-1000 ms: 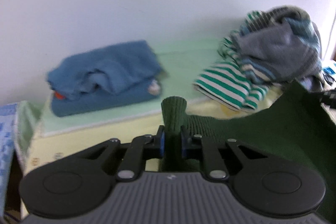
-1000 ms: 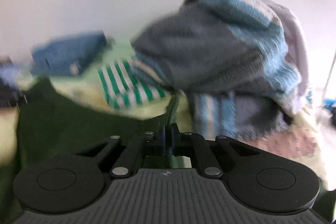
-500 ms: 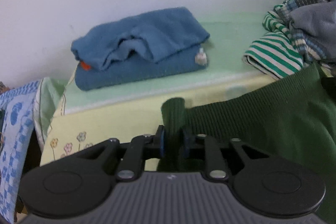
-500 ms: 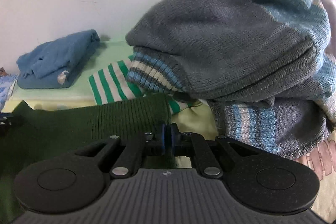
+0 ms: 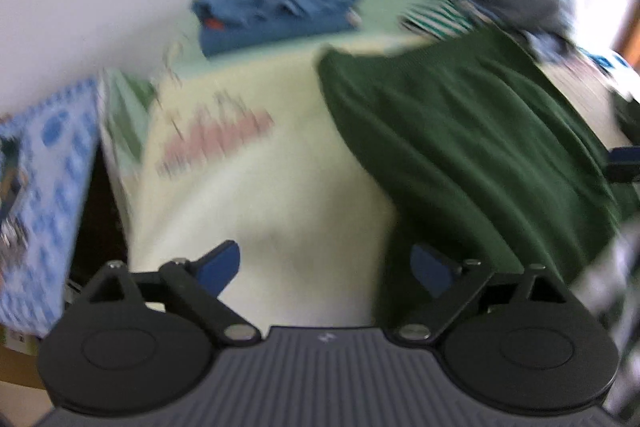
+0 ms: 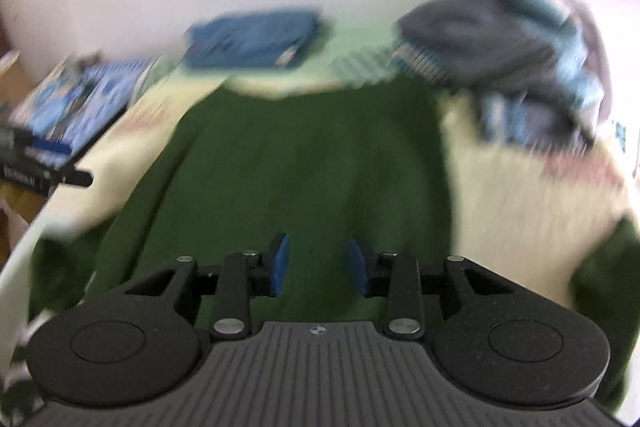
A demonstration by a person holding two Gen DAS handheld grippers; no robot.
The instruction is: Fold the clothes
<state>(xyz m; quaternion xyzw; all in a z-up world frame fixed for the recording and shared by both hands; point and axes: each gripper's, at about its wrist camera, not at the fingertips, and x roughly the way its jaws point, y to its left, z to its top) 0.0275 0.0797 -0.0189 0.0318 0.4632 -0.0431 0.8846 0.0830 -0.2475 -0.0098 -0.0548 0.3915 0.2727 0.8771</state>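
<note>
A dark green knit sweater lies spread on the pale yellow bed sheet. Both views are blurred by motion. My left gripper hovers over bare sheet at the sweater's left edge, its jaws opening wide with nothing between them. In the right wrist view the green sweater fills the middle. My right gripper hangs above it with its jaws opening, and the blue pads stand apart from the cloth without pinching it.
A folded blue garment rests at the back by the white wall. A heap of grey-blue knit and green-striped clothes sits at the back right. A blue patterned cloth hangs past the bed's left edge.
Both grippers were shut on the green sweater's edge near the back. Both have let go, opened and drawn back toward the near side, and the sweater now lies on the sheet.
</note>
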